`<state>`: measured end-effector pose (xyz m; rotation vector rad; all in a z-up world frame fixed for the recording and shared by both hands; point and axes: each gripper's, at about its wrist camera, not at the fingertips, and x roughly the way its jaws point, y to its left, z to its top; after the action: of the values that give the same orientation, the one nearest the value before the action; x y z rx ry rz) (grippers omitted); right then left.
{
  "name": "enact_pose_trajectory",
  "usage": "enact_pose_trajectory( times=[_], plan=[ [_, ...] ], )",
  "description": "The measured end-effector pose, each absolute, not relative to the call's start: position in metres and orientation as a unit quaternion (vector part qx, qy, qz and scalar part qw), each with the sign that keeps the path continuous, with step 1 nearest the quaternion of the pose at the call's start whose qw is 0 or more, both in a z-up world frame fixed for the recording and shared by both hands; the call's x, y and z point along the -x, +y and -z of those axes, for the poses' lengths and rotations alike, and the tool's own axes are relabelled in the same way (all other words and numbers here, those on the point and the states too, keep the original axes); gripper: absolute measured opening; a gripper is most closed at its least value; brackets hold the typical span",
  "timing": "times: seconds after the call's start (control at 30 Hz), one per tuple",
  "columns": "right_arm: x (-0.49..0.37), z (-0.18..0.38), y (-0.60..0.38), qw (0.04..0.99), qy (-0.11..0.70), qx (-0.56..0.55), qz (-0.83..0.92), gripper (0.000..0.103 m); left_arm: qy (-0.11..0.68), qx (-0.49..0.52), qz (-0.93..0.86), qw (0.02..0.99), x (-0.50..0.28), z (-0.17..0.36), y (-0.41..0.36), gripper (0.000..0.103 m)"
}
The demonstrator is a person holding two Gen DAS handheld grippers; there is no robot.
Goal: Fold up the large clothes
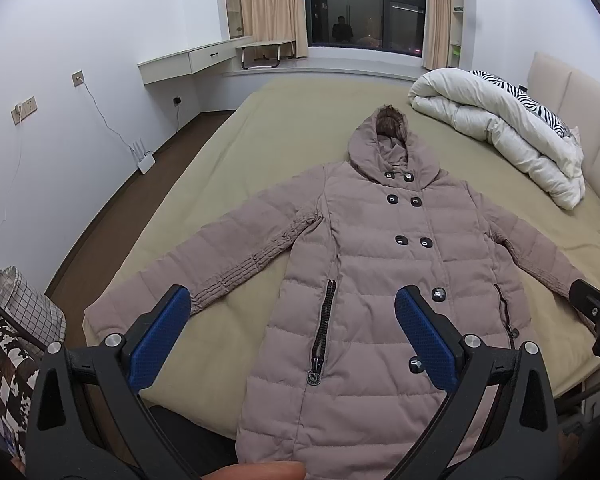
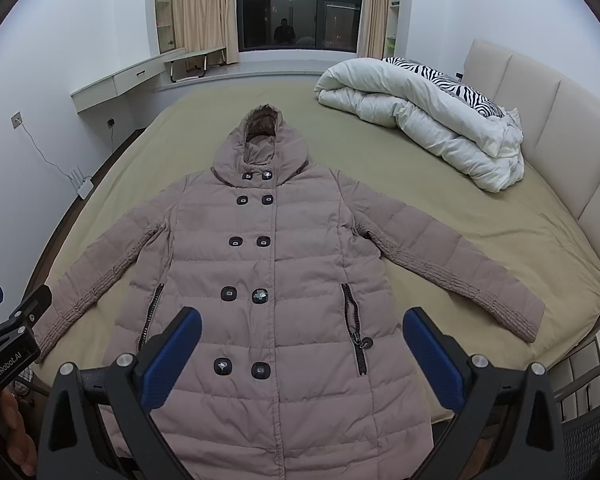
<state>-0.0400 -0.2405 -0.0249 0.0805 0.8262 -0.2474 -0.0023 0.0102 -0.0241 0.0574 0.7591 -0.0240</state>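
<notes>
While both hover low at the 6 o'clock hem, left gripper (image 1: 292,312) has jaws spread wide, holding nothing; puffer coat (image 2: 260,280) lies flat, front up, on bed (image 2: 480,216); right gripper (image 2: 302,336) likewise gapes, unloaded.

A home bedroom: bed (image 2: 480,240), duvet (image 2: 420,120), curtains (image 2: 204,8).

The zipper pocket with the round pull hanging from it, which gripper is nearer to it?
Right. The right gripper hovers open over the coat with that pocket between its fingers; the left gripper sits toward the other pocket.
</notes>
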Motion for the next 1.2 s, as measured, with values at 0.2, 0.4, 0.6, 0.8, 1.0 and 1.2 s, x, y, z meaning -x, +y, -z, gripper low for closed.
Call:
enact_pose_trajectory(
  times=[0.2,0.4,0.6,0.8,1.0,1.2],
  plan=[
    [0.0403,0.026,-0.2403,0.908,0.401,-0.039,0.12,0.103,0.372,-0.028,0.012,0.928,0.0018,0.0239,0.0097,0.103],
    [0.0404,0.027,-0.2402,0.907,0.402,-0.04,0.119,0.103,0.372,-0.029,0.012,0.928,0.0024,0.0245,0.0086,0.103],
    [0.0405,0.028,-0.2402,0.907,0.402,-0.04,0.119,0.103,0.372,-0.029,0.011,0.928,0.0022,0.0248,0.0088,0.103],
    [0.0408,0.0282,-0.2402,0.907,0.403,-0.04,0.119,0.103,0.371,-0.03,0.012,0.928,0.003,0.0272,0.0069,0.103],
    [0.0407,0.0286,-0.24,0.906,0.403,-0.041,0.119,0.103,0.372,-0.03,0.012,0.928,0.003,0.0273,0.0064,0.103],
    [0.0408,0.0286,-0.2395,0.906,0.404,-0.041,0.119,0.103,0.372,-0.029,0.012,0.928,0.0028,0.0275,0.006,0.103]
  ],
)
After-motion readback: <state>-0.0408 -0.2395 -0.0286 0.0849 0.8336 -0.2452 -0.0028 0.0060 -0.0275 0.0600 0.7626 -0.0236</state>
